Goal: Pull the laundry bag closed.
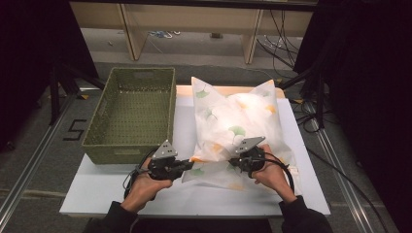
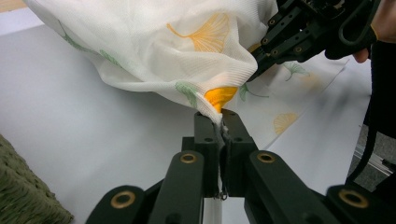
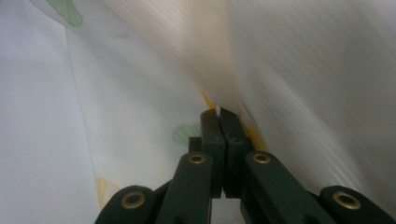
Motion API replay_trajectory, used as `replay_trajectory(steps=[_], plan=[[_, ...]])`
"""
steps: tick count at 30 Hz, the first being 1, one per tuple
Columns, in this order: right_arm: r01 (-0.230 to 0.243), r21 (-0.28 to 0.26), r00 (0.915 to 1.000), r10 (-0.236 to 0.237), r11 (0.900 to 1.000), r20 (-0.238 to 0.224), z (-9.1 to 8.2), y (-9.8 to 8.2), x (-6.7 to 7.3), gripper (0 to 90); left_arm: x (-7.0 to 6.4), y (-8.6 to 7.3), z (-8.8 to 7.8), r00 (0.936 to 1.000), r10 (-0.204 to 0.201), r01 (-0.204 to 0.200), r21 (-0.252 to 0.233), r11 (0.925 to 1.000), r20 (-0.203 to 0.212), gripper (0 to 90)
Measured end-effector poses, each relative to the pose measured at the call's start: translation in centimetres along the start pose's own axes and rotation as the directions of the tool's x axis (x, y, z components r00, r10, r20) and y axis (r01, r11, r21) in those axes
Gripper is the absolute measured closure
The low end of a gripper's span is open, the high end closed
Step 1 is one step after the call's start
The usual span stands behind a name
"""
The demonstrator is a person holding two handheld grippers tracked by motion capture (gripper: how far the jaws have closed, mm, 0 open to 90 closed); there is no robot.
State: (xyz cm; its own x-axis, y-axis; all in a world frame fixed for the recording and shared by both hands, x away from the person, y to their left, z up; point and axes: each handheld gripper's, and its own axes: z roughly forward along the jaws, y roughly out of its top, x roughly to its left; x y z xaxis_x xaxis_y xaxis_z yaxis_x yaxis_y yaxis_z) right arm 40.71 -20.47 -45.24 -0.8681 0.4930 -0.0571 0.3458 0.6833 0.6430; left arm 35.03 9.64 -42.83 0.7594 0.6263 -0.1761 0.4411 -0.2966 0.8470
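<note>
Meanwhile, a white pillow [image 1: 238, 128] printed with green and yellow ginkgo leaves lay on the white table [image 1: 116, 187], just to the right of a green woven basket [image 1: 131, 114]. The left gripper [image 1: 187, 166] was clenched on the near left corner of the pillowcase [image 2: 187, 60], with the fabric edge pinched tightly between its jaws and lifted off the table. The right gripper [image 1: 236, 162] was clamped on the pillowcase farther right along the near edge, its jaws pressed together on a fold of cloth. Both hands were at the table's near side.
</note>
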Motion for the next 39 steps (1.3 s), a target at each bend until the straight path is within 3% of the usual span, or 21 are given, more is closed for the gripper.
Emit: replay_trajectory(steps=[1,7,8,13,16,18,21,24,27,30,32,38,39], plan=[[-0.025,0.010,0.9997,0.025,1.000,-0.001,-0.2,-0.2,-0.1,90.0,0.1,0.0,0.0,1.0000,0.005,-0.005,0.002,1.0000,0.002,85.9],[-0.021,0.008,0.9991,0.021,1.000,0.036,-0.9,-1.2,-1.0,90.0,0.1,-0.2,0.0,1.0000,-0.009,0.009,0.003,1.0000,-0.001,85.9],[-0.046,0.010,0.9986,0.046,0.999,0.026,-0.9,-1.5,-1.0,90.0,0.1,-0.2,0.0,1.0000,-0.009,0.009,0.003,1.0000,-0.002,86.0],[-0.053,0.011,0.9981,0.052,0.999,0.033,-1.2,-2.3,-1.5,90.0,0.1,-0.3,-0.1,1.0000,0.004,-0.004,0.007,1.0000,-0.002,85.9],[-0.059,0.026,0.9980,0.059,0.998,0.024,-1.6,-2.7,-1.7,90.0,0.1,-0.3,-0.1,1.0000,-0.007,0.007,0.010,0.9999,0.002,86.0],[-0.094,0.013,0.9950,0.093,0.996,0.036,-1.6,-3.0,-1.6,90.0,0.0,-0.4,-0.1,1.0000,-0.007,0.007,0.008,0.9999,-0.004,86.0],[-0.075,0.025,0.9967,0.074,0.997,0.033,-1.9,-3.4,-1.9,90.0,0.1,-0.4,-0.1,0.9999,0.010,-0.010,0.007,0.9999,-0.004,86.0],[-0.103,0.012,0.9936,0.103,0.995,0.047,-2.2,-4.0,-2.0,90.0,0.1,-0.5,-0.2,1.0000,-0.005,0.005,0.012,0.9999,-0.007,86.0],[-0.100,0.011,0.9926,0.099,0.995,0.070,-2.6,-4.8,-2.4,90.0,0.2,-0.6,-0.2,1.0000,0.002,-0.002,0.010,1.0000,-0.008,86.0],[-0.134,0.011,0.9893,0.133,0.991,0.060,-2.9,-5.3,-2.6,90.0,0.1,-0.7,-0.3,0.9998,-0.011,0.011,0.008,0.9999,-0.017,86.0],[-0.121,0.008,0.9904,0.120,0.993,0.068,-3.1,-5.6,-2.8,90.0,0.1,-0.7,-0.3,0.9998,-0.012,0.013,0.012,0.9998,-0.013,86.0],[-0.156,0.010,0.9842,0.154,0.988,0.087,-3.6,-6.5,-2.9,90.0,0.3,-0.8,-0.5,0.9998,-0.011,0.012,0.009,0.9999,-0.016,86.0],[-0.145,0.021,0.9871,0.143,0.989,0.071,-3.7,-6.6,-3.1,90.0,0.3,-0.8,-0.5,0.9998,-0.012,0.013,0.016,0.9998,-0.012,86.0]])
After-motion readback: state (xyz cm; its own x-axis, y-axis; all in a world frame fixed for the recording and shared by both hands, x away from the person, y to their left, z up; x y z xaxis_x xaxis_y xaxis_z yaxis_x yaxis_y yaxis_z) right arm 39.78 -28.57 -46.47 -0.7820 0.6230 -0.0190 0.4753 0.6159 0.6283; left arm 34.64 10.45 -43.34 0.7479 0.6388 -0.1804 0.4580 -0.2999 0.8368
